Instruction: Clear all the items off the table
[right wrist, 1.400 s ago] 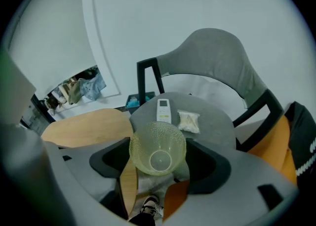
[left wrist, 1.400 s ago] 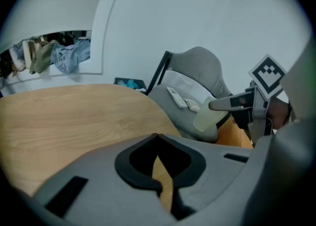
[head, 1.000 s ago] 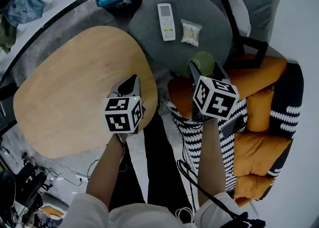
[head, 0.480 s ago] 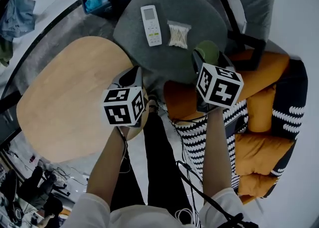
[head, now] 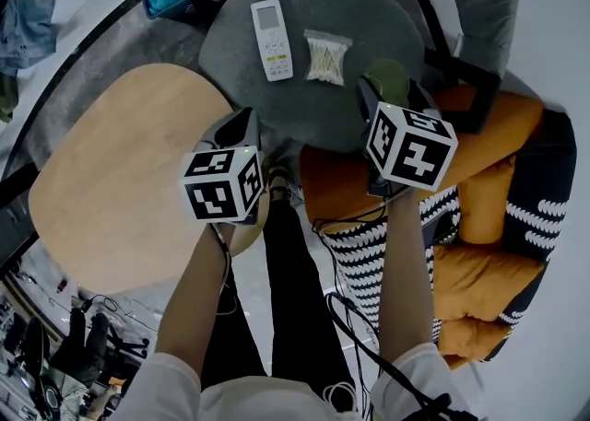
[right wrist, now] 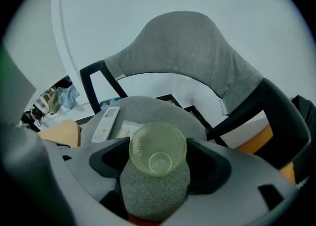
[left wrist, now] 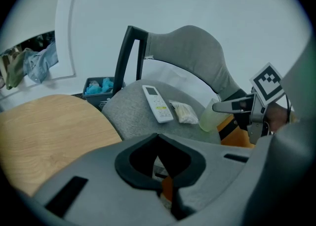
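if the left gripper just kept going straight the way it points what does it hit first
Probably the near edge of the grey chair seat, with the white remote lying further along that line. The left gripper is shut and empty; depth is hard to judge.
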